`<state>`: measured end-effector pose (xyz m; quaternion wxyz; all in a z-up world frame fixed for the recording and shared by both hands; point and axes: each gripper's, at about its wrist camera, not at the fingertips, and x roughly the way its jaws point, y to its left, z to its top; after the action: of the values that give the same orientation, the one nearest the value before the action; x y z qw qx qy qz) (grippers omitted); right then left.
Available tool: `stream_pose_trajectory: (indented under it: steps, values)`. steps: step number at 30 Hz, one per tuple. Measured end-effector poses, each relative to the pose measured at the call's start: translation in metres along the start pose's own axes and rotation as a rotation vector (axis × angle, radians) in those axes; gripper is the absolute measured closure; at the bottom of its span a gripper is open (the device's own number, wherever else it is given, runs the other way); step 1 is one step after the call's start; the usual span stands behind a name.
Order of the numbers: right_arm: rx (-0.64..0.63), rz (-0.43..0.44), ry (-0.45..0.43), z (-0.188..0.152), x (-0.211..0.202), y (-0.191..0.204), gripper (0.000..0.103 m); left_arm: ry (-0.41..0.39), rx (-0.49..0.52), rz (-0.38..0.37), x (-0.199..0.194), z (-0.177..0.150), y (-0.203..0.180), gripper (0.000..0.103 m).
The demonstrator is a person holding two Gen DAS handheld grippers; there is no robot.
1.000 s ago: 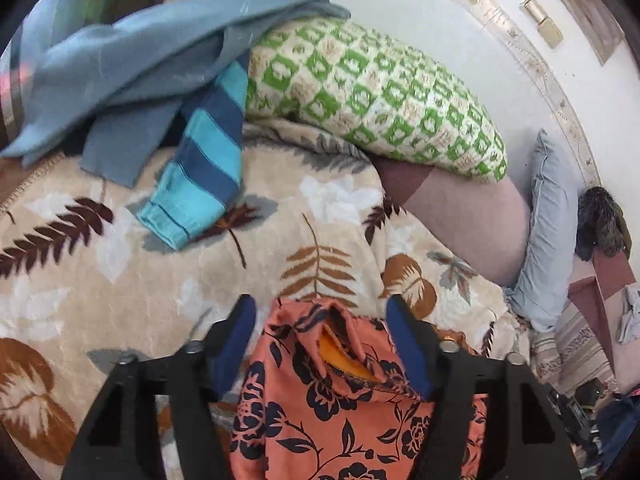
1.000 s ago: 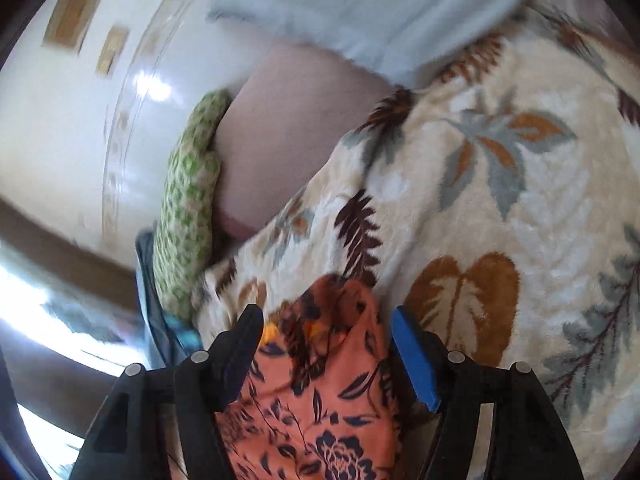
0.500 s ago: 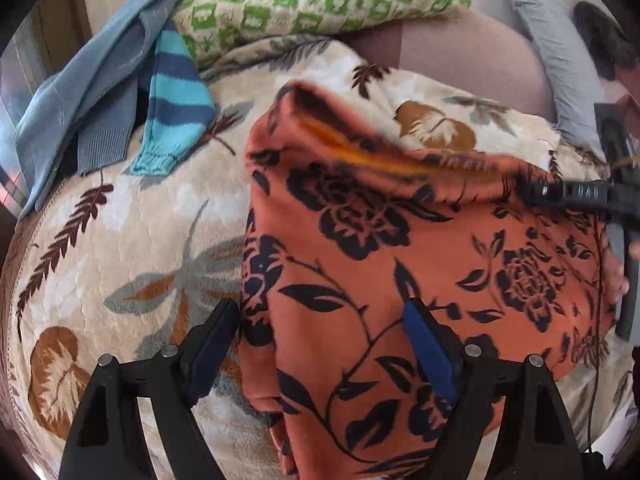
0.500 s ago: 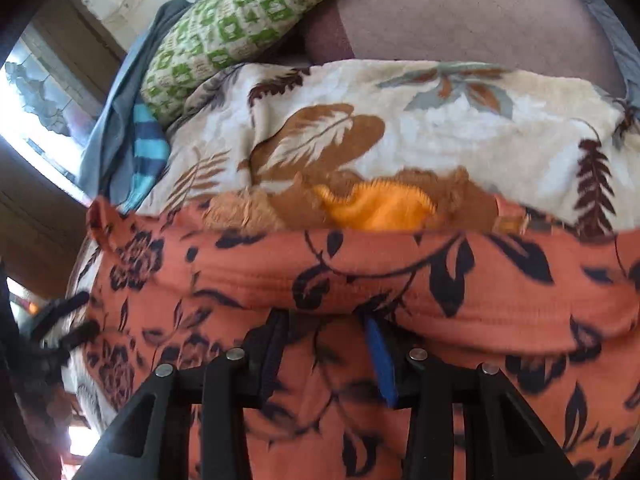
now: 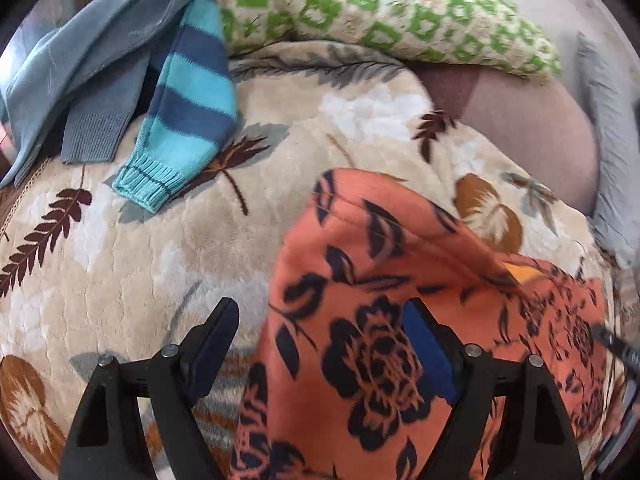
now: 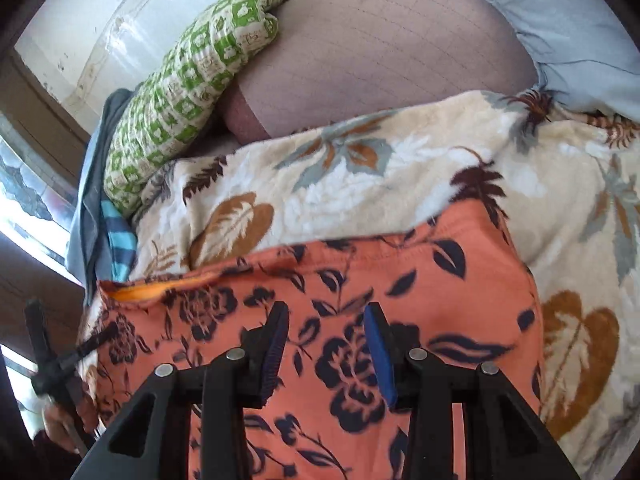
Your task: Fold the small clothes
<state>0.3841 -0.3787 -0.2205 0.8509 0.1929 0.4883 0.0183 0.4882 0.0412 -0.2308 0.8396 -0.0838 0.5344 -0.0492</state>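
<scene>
Bed with leaf-print blanket: orange floral garment laid out on it, folding barely begun.

Garment lies spread on the blanket near me, its yellow-orange lining showing at one edge; I see no clean fold yet. My left gripper has just been opening: jaws wide apart, right pad over the cloth, left pad over bare blanket, nothing pinched. My right gripper has just been closing to roughly half width: cloth lies under the gap, pads not pressing it as far as I can tell. Still queued: striped blue sleeve and grey-blue knit, heaped by the green-patterned pillow at the far side. My read: early stage, first item flattened, all folds remaining.
</scene>
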Motion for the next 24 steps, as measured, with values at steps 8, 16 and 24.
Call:
stream_pose_trajectory:
  steps: [8,16,24]
  values:
    - [0.054,0.004,0.039,-0.032,-0.003,-0.011,0.06,0.018,-0.376,-0.15,0.0,0.015,0.045,0.017]
    - [-0.118,0.047,0.094,-0.118,-0.02,0.033,0.058,0.005,0.043,0.046,-0.045,-0.078,0.004,0.016]
    - [-0.194,0.011,0.028,-0.139,-0.082,0.064,0.058,-0.047,0.086,0.192,-0.11,-0.113,-0.001,0.006]
